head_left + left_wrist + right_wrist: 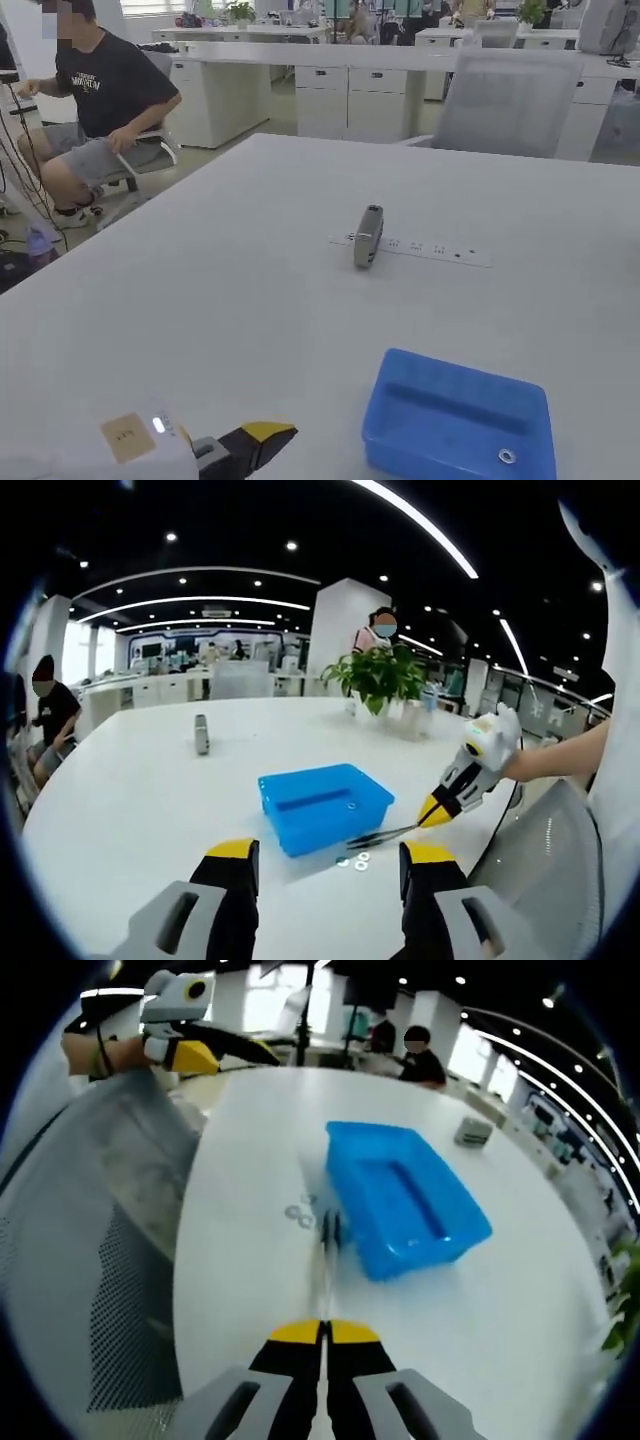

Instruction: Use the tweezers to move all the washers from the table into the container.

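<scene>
At the far left of the head view a person (100, 95) sits on a chair well apart from the work. Low on the left of the white bench (250, 290), the left hand-held gripper (262, 438) points its yellow tip to the right. In its own view its jaws stand spread wide with nothing between them. A small grey block (368, 236) stands near the middle of the bench. At the lower right sits the blue container (440, 395), open-topped, with a single washer (507, 457) lying on its floor near the right corner.

In the left gripper view the container lies straight ahead in the middle. A few washers (352, 861) lie on the bench just beside its near wall. To the right of them comes the right hand-held gripper (452, 798), with the tweezers (385, 833) reaching leftward and down toward the washers. A potted plant (378, 675) stands behind the container.

In the right gripper view a mesh chair (100, 1260) is at the left. The right hand-held gripper's jaws are pressed together, pinching the tweezers by the handle. The tweezer tips are just beside the washers; whether they touch, I cannot tell. The container is to the right of the tips.
</scene>
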`<state>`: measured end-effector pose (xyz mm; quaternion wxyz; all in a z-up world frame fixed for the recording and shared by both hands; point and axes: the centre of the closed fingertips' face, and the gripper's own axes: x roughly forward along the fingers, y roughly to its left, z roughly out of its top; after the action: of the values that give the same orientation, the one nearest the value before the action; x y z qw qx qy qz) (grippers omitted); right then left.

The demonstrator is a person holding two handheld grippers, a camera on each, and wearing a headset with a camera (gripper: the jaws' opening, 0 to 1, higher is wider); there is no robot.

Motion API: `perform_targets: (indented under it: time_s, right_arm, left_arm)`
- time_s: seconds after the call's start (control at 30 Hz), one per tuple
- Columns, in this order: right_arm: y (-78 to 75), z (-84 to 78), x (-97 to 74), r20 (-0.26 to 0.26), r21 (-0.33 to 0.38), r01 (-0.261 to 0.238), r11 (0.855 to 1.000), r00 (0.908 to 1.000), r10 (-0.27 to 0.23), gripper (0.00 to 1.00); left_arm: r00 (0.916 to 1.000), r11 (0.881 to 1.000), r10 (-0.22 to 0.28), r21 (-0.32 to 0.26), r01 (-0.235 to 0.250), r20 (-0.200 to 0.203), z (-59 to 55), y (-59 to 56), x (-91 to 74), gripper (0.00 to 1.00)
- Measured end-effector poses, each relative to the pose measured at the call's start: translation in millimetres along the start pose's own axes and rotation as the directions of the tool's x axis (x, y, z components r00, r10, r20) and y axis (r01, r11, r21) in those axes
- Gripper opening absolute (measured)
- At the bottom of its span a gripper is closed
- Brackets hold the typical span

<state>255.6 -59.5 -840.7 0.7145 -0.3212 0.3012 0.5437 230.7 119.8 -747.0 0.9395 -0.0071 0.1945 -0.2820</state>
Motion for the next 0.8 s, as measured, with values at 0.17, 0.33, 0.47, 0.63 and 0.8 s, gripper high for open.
perform_targets:
  time_s: [0.17, 0.33, 0.47, 0.63, 0.8]
  right_arm:
    - [5.7, 19.2, -16.7, 0.043, -0.047, 0.004, 0.999, 0.9991, -0.001, 0.0]
    - [14.1, 50.4, -35.8, 0.119, -0.089, 0.003, 0.996, 0.9929, 0.008, 0.0]
    - [23.4, 68.8, -46.4, 0.155, -0.122, -0.006, 0.993, 0.9876, 0.025, 0.0]
    - [33.2, 84.5, -50.7, 0.179, -0.16, -0.021, 0.987, 0.9827, 0.05, 0.0]
    - [37.4, 87.7, -47.5, 0.172, -0.182, -0.042, 0.982, 0.9822, 0.074, 0.0]
  left_arm:
    - [0.999, 0.999, -0.039, 0.018, 0.039, -0.02, -2.9, -8.2, 1.0, 0.47]
    - [0.9939, 0.992, -0.094, 0.074, 0.098, -0.057, -6.4, -20.4, 2.5, 0.46]
    - [0.984, 0.983, -0.156, 0.086, 0.163, -0.087, -6.1, -31.7, 4.0, 0.41]
    - [0.9538, 0.945, -0.271, 0.152, 0.289, -0.13, 3.0, -54.2, 10.8, 0.27]
    - [0.9037, 0.89, -0.38, 0.19, 0.415, -0.198, 4.9, -79.1, 23.0, 0.22]
